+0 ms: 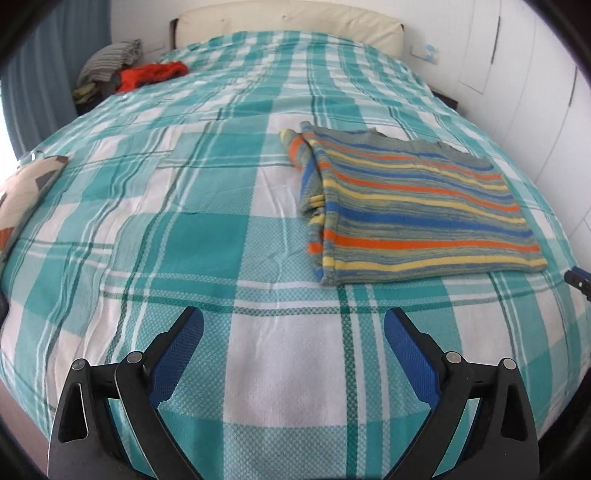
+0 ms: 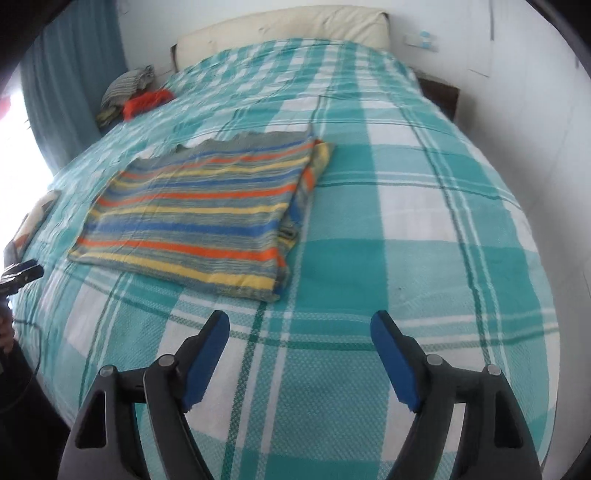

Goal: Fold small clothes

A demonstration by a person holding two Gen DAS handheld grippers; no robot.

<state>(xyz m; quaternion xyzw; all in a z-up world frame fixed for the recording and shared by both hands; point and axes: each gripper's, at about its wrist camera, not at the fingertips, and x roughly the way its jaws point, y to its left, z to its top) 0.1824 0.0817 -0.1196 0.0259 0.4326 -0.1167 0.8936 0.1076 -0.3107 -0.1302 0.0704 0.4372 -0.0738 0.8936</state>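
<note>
A striped garment [image 1: 417, 206] in blue, orange, yellow and grey lies folded flat on the teal plaid bedspread [image 1: 207, 236]. In the left wrist view it lies ahead and to the right of my left gripper [image 1: 293, 326], which is open and empty above the bedspread. In the right wrist view the garment [image 2: 199, 214] lies ahead and to the left of my right gripper [image 2: 300, 326], which is also open and empty. The tip of the left gripper [image 2: 22, 275] shows at the far left edge of the right wrist view.
A pile of clothes with a red piece [image 1: 147, 75] and a grey striped piece [image 1: 110, 59] sits at the far left corner by the cream headboard [image 1: 295, 22]. A patterned cushion [image 1: 26, 192] lies at the left bed edge. White wardrobe doors [image 1: 535, 74] stand on the right.
</note>
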